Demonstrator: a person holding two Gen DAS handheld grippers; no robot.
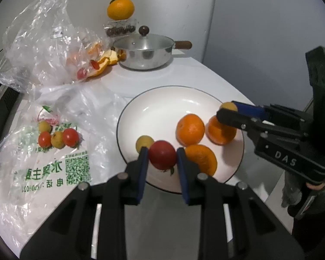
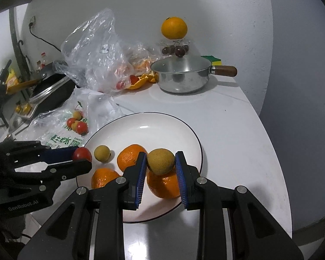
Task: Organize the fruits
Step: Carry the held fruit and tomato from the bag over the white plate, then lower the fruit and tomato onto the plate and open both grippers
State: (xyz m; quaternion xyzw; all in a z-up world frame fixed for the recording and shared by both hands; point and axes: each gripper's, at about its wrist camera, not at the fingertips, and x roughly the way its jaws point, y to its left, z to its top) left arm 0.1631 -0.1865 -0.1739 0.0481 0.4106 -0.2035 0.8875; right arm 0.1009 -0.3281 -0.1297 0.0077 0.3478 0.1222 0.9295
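Both claws clamp fruit over the white plate (image 1: 127, 117).
Left gripper (image 1: 162, 155) pinches a red cherry tomato (image 1: 162, 155) at the plate's 7 o'clock; right gripper (image 2: 160, 161) holds a dull yellow-brown round fruit (image 2: 160, 161) above a tangerine (image 2: 162, 184). Two more tangerines (image 1: 190, 129) and a small yellow fruit (image 1: 144, 142) lie on the plate. Plastic bag with fruits (image 1: 58, 138) at 9 o'clock, lidded pot (image 1: 147, 53) at 12.
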